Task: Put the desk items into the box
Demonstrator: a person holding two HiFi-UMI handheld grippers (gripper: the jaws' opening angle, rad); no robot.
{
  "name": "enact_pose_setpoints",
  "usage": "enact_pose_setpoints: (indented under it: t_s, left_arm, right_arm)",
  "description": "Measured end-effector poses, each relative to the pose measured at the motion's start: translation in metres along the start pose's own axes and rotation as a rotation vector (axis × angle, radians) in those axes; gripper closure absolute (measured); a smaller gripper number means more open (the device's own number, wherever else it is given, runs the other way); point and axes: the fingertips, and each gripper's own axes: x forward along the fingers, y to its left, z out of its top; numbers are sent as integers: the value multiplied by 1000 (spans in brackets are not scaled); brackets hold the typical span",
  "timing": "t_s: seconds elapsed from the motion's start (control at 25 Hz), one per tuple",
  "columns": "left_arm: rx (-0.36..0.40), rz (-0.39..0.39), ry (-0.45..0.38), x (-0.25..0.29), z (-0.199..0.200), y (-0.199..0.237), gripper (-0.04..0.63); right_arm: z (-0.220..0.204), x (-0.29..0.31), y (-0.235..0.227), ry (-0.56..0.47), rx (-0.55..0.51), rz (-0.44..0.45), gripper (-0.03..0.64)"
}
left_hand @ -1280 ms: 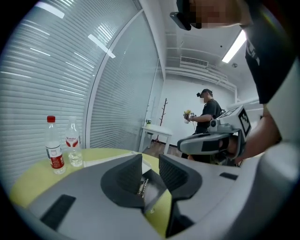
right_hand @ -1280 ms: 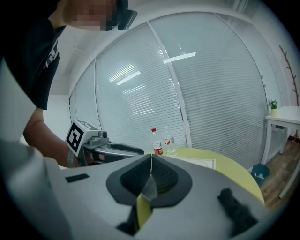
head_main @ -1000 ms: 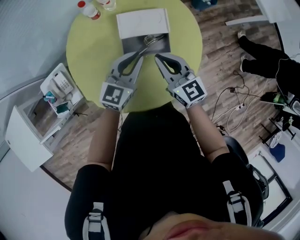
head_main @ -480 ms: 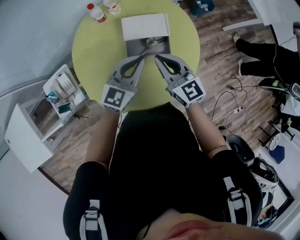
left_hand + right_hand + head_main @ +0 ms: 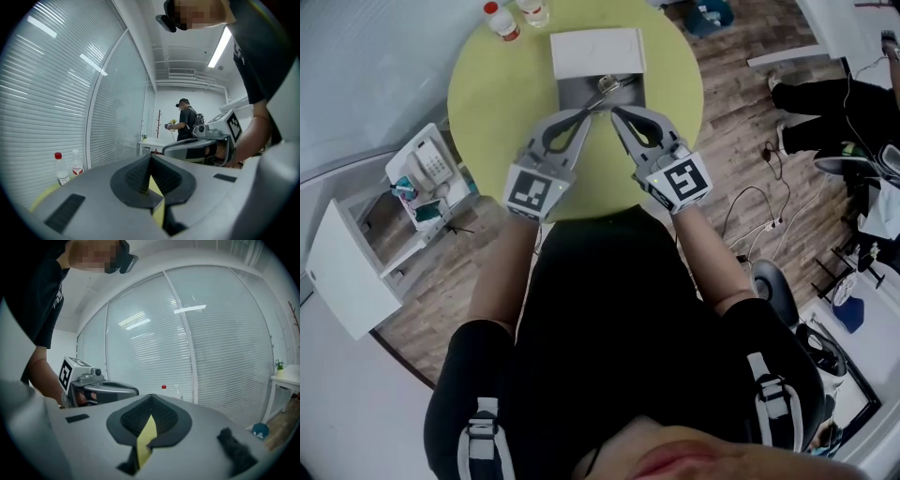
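An open box (image 5: 581,94) with a dark grey inside and a white lid (image 5: 596,52) tipped back stands at the far side of the round yellow-green table (image 5: 497,103). A shiny metal item (image 5: 607,86) lies in it. My left gripper (image 5: 592,111) and right gripper (image 5: 615,112) hover side by side at the box's near edge, tips almost meeting. Both are shut with nothing between their jaws, as the left gripper (image 5: 151,157) view and the right gripper (image 5: 151,397) view confirm. Each sees the other beside it.
Two bottles (image 5: 502,19) stand at the table's far left edge. A white side stand with a phone (image 5: 422,169) is on the floor at left. Cables (image 5: 759,216) and a seated person's legs (image 5: 825,103) lie at right. Another person (image 5: 187,119) stands far off.
The left gripper's jaws have drawn together. Both grippers have lifted a little at the box's near edge, and the head view has shifted slightly.
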Motion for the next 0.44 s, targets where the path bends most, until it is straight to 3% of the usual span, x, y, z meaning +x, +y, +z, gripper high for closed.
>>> enact_pose_setpoints:
  t_s: [0.44]
  left_arm:
    - [5, 10, -7, -1, 4, -2, 583]
  right_arm:
    - [5, -2, 1, -41, -10, 26, 600]
